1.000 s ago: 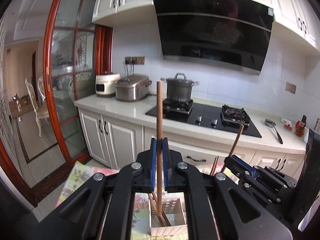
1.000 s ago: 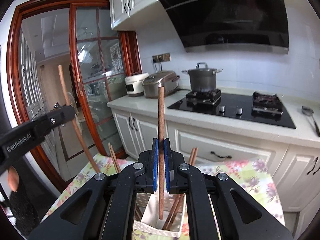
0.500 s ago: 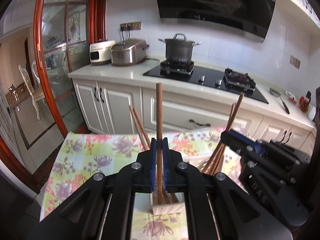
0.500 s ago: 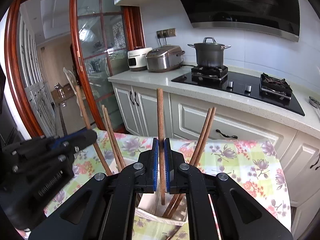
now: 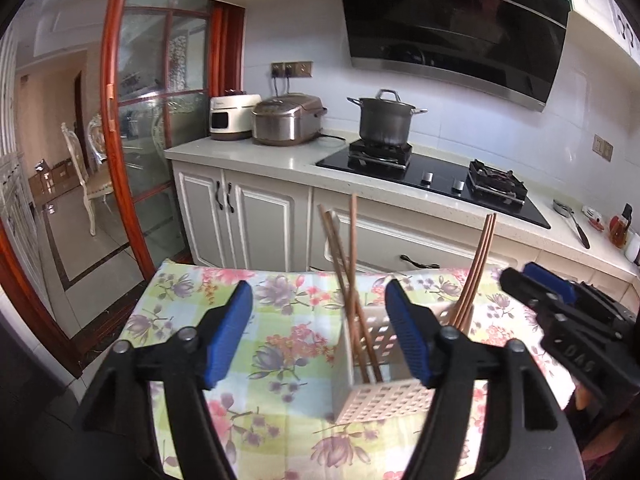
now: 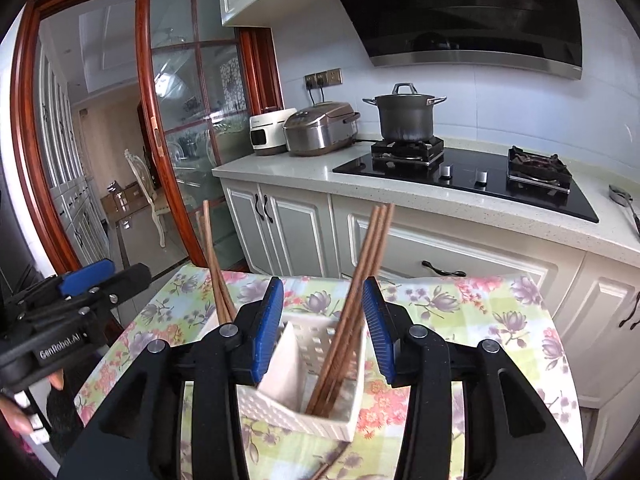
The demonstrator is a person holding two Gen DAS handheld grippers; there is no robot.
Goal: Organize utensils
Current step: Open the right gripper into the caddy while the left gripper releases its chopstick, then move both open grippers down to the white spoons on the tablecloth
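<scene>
Both tools are letting go right now. The left tool point(image 5: 316, 332) has its jaws opening wide, nothing pressed between the blue pads, and the chopsticks point(image 5: 352, 292) it's hovering over are standing loose in the left compartment of the white perforated holder point(image 5: 380, 400). The right tool point(image 6: 322, 328) is opening too, jaws at a middling gap, with the other bundle of chopsticks point(image 6: 348, 316) rising up between the pads but not looking pinched. That bundle is leaning in the right compartment, on the far side of the divider point(image 6: 284, 364).

The holder is sitting on the floral cloth point(image 5: 280, 344) covering the tabletop, near its middle. One more stick seems to be lying on the cloth just in front of the holder in the right view, only the tip showing, so I can't say much about it.

How I'd handle this bit: keep opening fully before pulling away, so the pads aren't dragging a stick along. Then lift straight up and back, not sideways, since the sticks are leaning and a bump could tip the light holder. Also watch that the two tools aren't clipping each other, they're close.
</scene>
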